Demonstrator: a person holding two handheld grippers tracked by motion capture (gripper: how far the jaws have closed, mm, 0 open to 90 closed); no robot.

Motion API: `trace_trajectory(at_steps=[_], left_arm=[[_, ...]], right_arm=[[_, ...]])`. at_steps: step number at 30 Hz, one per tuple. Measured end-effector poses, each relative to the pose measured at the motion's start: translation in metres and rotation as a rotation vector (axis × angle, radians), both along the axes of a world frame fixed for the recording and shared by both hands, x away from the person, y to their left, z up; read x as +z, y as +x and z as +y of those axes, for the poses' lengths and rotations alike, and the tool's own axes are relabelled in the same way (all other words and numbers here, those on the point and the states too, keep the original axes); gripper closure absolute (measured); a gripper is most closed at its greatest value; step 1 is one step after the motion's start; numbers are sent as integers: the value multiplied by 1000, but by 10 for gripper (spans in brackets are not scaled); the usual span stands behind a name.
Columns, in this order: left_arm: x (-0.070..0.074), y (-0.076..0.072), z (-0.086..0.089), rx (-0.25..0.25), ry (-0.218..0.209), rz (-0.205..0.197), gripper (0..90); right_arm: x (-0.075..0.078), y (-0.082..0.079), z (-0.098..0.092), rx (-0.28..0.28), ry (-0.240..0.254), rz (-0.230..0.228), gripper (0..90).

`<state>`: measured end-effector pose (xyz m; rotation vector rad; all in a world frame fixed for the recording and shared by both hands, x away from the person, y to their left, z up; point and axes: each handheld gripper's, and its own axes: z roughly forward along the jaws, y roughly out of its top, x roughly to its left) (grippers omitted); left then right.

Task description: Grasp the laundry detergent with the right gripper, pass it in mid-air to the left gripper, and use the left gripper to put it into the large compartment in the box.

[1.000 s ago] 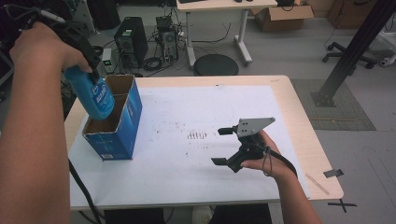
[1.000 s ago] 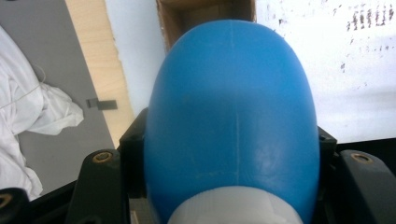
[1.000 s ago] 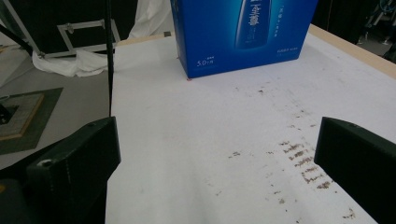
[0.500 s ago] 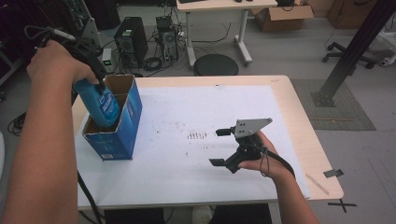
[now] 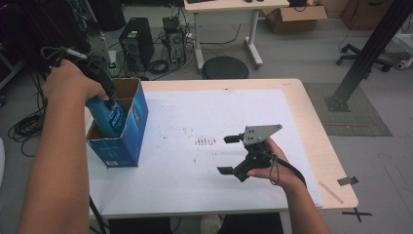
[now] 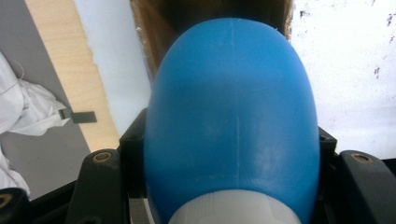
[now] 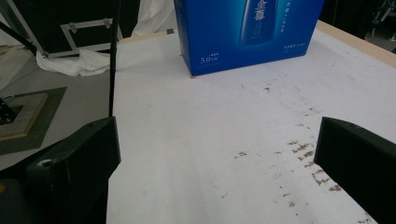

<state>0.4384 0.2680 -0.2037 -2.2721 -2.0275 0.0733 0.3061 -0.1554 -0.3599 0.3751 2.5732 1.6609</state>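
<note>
A blue bottle (image 5: 108,117) with a white cap stands bottom-down, partly sunk in the open blue cardboard box (image 5: 127,136) at the table's left. My left gripper (image 5: 104,95) is shut on the bottle's upper end, above the box's mouth. In the left gripper view the blue bottle (image 6: 233,121) sits between the two black jaws, with the brown inside of the box (image 6: 159,28) beyond it. My right gripper (image 5: 229,155) rests in the hand near the table's middle right, open, nothing between its jaws. From the right gripper view the blue box (image 7: 247,28) stands far ahead.
A white sheet (image 5: 204,126) with brown specks covers most of the wooden table (image 5: 316,141). Beyond the far edge, on the floor, are a computer tower (image 5: 134,41), cables, a round stool (image 5: 225,67) and a second table. A black post (image 5: 365,53) stands at the right.
My left gripper has come down with the blue bottle, which has sunk from above the box into its opening. The right gripper has kept still.
</note>
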Motion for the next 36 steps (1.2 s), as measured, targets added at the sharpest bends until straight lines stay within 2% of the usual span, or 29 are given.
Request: trace_trajectory(at_steps=[16,24,36], left_arm=[[-31,1,-7,-10,29,26,387],[-47,0,-7,-13,16,31,387],[-67,-1,-3,-10,21,34,387]], right_arm=[[-1,-3,0,5,0,1,4],[-2,-4,1,9,-5,0,4],[-2,-5,1,11,-13,1,4]])
